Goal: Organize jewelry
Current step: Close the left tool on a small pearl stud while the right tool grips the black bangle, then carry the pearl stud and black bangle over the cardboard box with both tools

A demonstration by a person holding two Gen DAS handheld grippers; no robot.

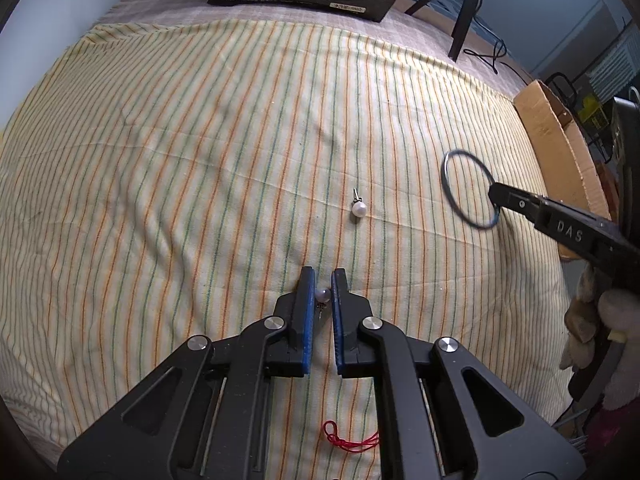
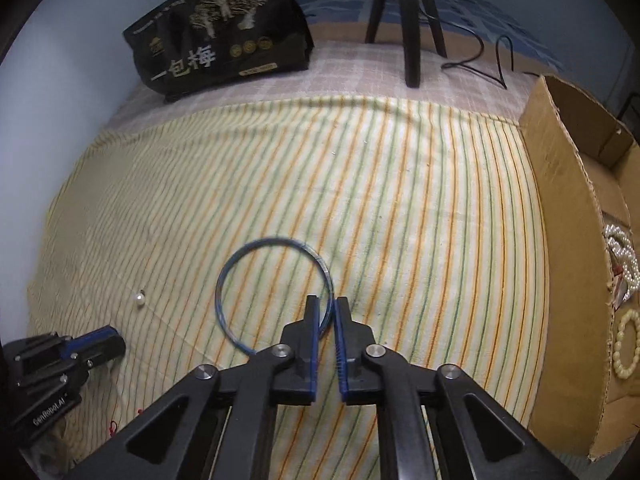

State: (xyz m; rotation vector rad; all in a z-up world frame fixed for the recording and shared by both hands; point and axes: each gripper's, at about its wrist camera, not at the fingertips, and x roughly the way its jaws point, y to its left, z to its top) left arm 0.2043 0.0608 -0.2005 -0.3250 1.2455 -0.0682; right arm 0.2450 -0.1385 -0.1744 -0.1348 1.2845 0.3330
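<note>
Striped cloth (image 1: 200, 140) underlies everything. My left gripper (image 1: 323, 280) pinches a pearl earring (image 1: 322, 295) between nearly shut jaws. My right gripper (image 2: 326, 312) clamps the blue bangle (image 2: 240, 264) rim, hoop ahead, presumably for the cardboard box (image 2: 560, 200) right of its jaws.

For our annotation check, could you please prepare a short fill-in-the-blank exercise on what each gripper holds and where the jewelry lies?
1. The left gripper is closed on a round white ____ earring.
2. The right gripper grips a thin blue ____.
3. A second white pearl earring lies loose on the ____ cloth.
4. Cream bead bracelets lie inside the brown ____ box.

Missing words: pearl; bangle; striped; cardboard
</note>
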